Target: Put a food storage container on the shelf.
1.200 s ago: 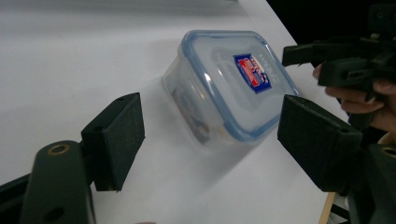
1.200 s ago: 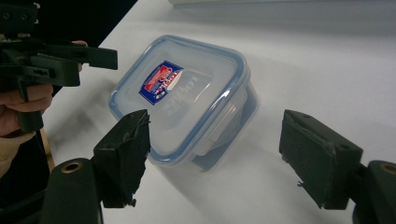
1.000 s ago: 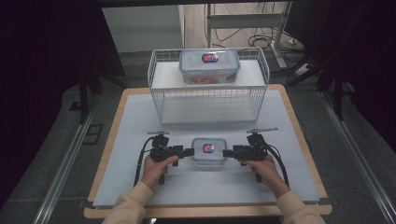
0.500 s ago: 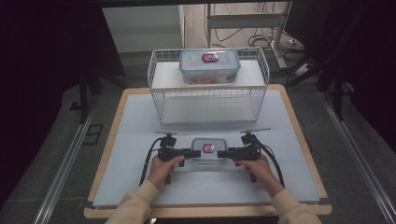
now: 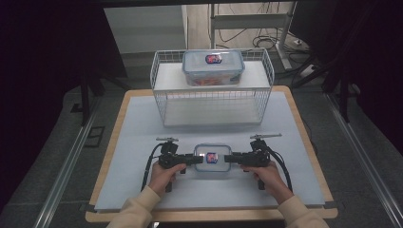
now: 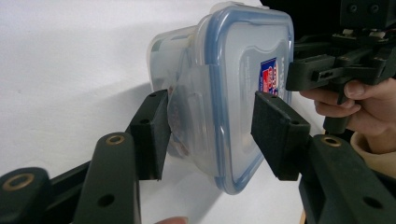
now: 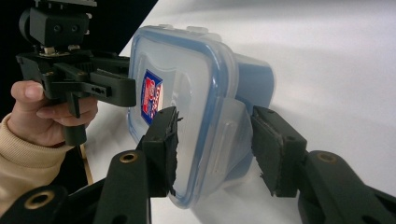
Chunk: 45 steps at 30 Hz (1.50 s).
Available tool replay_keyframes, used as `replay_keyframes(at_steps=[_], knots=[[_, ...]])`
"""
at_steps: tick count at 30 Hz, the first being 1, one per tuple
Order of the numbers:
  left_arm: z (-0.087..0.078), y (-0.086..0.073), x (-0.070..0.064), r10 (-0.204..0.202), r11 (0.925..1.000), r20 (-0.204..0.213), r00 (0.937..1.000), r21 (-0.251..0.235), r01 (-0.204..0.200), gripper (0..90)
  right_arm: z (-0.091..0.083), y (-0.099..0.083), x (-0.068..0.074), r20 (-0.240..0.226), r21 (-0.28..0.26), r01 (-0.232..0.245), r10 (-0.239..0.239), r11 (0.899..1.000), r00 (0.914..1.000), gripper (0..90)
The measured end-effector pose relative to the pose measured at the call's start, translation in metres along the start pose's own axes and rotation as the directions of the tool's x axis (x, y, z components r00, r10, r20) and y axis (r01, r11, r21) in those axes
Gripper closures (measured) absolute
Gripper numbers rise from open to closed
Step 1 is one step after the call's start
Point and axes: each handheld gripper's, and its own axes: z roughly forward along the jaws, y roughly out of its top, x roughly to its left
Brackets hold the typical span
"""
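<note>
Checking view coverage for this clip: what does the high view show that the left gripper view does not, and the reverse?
High view alone: a white wire basket at the table's far side, a second lidded container sitting on top of it, and the whole white table.

Left gripper view alone: the near container's side latch flap between the left gripper's jaws, which stand either side of the lid's edge with a gap showing at the right jaw.

Both: the blue-rimmed container with its red and blue label, and the right gripper at its opposite end.
</note>
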Motion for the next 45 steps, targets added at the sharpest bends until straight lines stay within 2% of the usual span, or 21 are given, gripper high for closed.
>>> replay_keyframes(at_steps=[8, 12, 20, 37, 45], knots=[[-0.002, -0.004, -0.006, 0.035, 0.9993, -0.02, 0.9992, -0.012, -0.035, 48.8, -0.003, -0.003, 0.004, 0.002, -0.013, 0.026, -0.026, 1.0, 0.9997, 53.5], [-0.003, -0.005, -0.007, 0.039, 0.9991, -0.024, 0.999, -0.015, -0.039, 49.1, -0.003, -0.004, 0.004, -0.004, -0.012, 0.02, -0.02, 1.0, 0.9998, 53.7], [-0.007, -0.004, -0.01, 0.051, 0.9982, -0.029, 0.9983, -0.031, -0.051, 49.8, -0.004, -0.003, 0.006, -0.008, -0.021, 0.042, -0.042, 0.999, 0.9991, 53.6], [-0.016, 0.002, -0.022, 0.1, 0.9928, -0.041, 0.9941, -0.062, -0.102, 50.1, -0.012, 0.005, 0.017, 0.001, -0.06, 0.103, -0.103, 0.993, 0.9947, 53.3], [-0.018, 0.01, -0.026, 0.116, 0.9907, -0.045, 0.9922, -0.067, -0.119, 50.1, -0.015, 0.011, 0.021, 0.006, -0.071, 0.114, -0.114, 0.991, 0.9935, 53.3]])
